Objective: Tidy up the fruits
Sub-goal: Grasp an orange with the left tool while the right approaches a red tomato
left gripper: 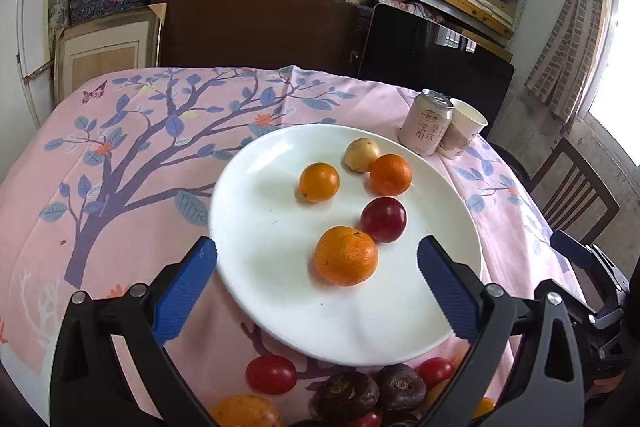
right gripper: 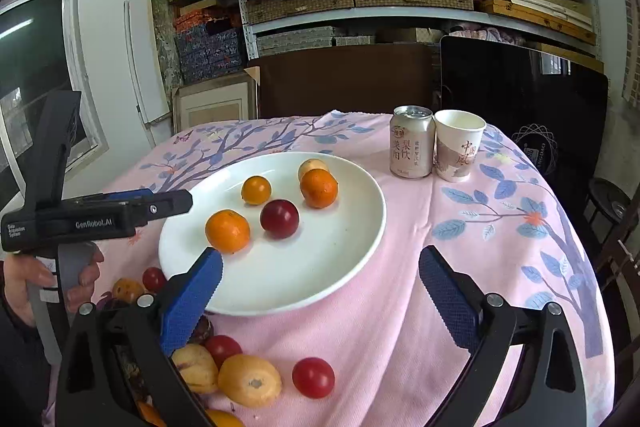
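- Judging from the layout, the step in hand was taken to be fetching the next loose fruit from the near cloth and setting it on the white plate (left gripper: 256, 227); five fruits were already seen on it, several more were left off it.
- Pink tablecloth (left gripper: 132, 211) was seen under everything; the plate sat mid-table, with a drink can (right gripper: 412, 143) and a paper cup (right gripper: 458, 145) touching each other beyond its far right rim, well apart from the fruit.
- Left gripper (left gripper: 318, 291) was seen spread wide and empty, jaws straddling the plate's near rim; a large orange (left gripper: 346, 255) lay between and just ahead of the jaws, touching a dark red plum (left gripper: 383, 219).
- Right gripper (right gripper: 320, 297) was also seen wide and empty, its left blue pad (right gripper: 192, 301) over the plate's near left rim, its right jaw over bare cloth.
- Loose fruit pile was noted below and behind both sets of tips: a yellow loquat (right gripper: 250, 381) and a cherry tomato (right gripper: 313, 377) nearest the right gripper, a red tomato (left gripper: 271, 373) and dark chestnut-like pieces (left gripper: 346, 393) near the left.
- It was judged that a gripper should be pulled back and lowered over one loose fruit, centred, and closed gently, since round soft fruit could roll or bruise.
- Placement into the plate's open left half was judged safest, so resting fruit would not be knocked.
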`<state>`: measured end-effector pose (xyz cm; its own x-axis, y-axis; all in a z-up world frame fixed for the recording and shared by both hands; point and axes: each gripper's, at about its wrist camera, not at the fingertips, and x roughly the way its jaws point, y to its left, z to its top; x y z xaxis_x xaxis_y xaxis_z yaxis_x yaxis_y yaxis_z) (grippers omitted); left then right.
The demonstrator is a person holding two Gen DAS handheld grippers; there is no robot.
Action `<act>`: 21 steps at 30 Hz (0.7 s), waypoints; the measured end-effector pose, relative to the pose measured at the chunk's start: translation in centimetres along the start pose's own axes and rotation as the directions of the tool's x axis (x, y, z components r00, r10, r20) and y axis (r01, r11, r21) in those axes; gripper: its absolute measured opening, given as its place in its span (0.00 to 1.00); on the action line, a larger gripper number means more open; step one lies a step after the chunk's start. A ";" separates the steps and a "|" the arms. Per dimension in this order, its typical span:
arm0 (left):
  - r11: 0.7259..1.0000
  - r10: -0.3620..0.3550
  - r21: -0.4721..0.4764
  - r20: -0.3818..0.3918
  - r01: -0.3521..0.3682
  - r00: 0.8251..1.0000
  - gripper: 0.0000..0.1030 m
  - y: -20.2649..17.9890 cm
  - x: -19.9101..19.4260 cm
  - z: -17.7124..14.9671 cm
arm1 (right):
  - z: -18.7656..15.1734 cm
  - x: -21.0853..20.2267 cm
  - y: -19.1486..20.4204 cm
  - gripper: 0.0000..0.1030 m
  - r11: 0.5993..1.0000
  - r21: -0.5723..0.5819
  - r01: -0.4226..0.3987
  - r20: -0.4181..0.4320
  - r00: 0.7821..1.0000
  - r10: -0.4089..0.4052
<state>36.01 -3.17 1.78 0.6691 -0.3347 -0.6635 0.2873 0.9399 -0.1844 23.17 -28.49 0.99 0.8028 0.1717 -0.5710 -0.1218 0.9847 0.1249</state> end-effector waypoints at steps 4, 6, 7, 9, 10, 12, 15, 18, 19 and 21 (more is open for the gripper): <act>0.999 0.000 0.037 -0.031 0.002 1.000 0.96 0.5 -2.6 -1.4 | -2.0 0.0 -1.8 0.97 1.000 0.013 -0.003 -0.077 0.997 0.004; 0.998 0.009 0.063 -0.065 -0.005 0.998 0.96 0.7 -4.3 -2.9 | -3.0 0.6 -2.5 0.97 1.000 0.023 -0.004 -0.117 0.993 0.007; 0.997 0.020 0.076 -0.089 -0.013 0.996 0.96 0.9 -5.3 -3.9 | -3.5 0.9 -2.9 0.97 0.999 0.031 -0.010 -0.137 0.991 0.014; 0.994 0.037 0.108 -0.101 -0.026 0.994 0.96 1.1 -7.4 -6.0 | -4.3 1.6 -3.1 0.97 0.999 0.034 -0.034 -0.171 0.985 0.040; 0.991 0.055 0.125 -0.096 -0.042 0.994 0.96 1.3 -8.6 -7.4 | -4.6 2.0 -3.2 0.97 0.998 0.029 -0.061 -0.198 0.978 0.065; 0.984 0.124 0.144 -0.100 -0.109 0.987 0.96 1.8 -9.9 -9.7 | -5.3 2.7 -3.3 0.97 0.994 0.051 -0.092 -0.245 0.964 0.101; 0.974 0.185 0.160 -0.140 -0.162 0.973 0.96 2.5 -10.8 -12.7 | -5.7 2.8 -2.6 0.97 0.993 0.040 -0.107 -0.261 0.959 0.114; 0.973 0.170 0.189 -0.214 -0.130 0.962 0.96 2.6 -10.1 -14.9 | -5.9 3.2 -2.1 0.97 0.995 0.026 -0.098 -0.284 0.953 0.102; 0.968 0.176 0.218 -0.233 -0.125 0.956 0.96 2.4 -9.6 -15.5 | -5.9 3.1 -2.0 0.97 0.995 0.024 -0.093 -0.281 0.955 0.096; 0.950 0.236 0.259 -0.242 -0.172 0.941 0.96 2.2 -8.5 -16.1 | -5.9 3.1 -2.0 0.97 0.997 0.014 -0.075 -0.280 0.957 0.076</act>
<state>19.93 2.84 -4.67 0.5316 -0.0764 -0.8436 0.3357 0.9334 0.1270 22.49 -29.72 -5.82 0.5958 0.2477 -0.7640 -0.1733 0.9685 0.1789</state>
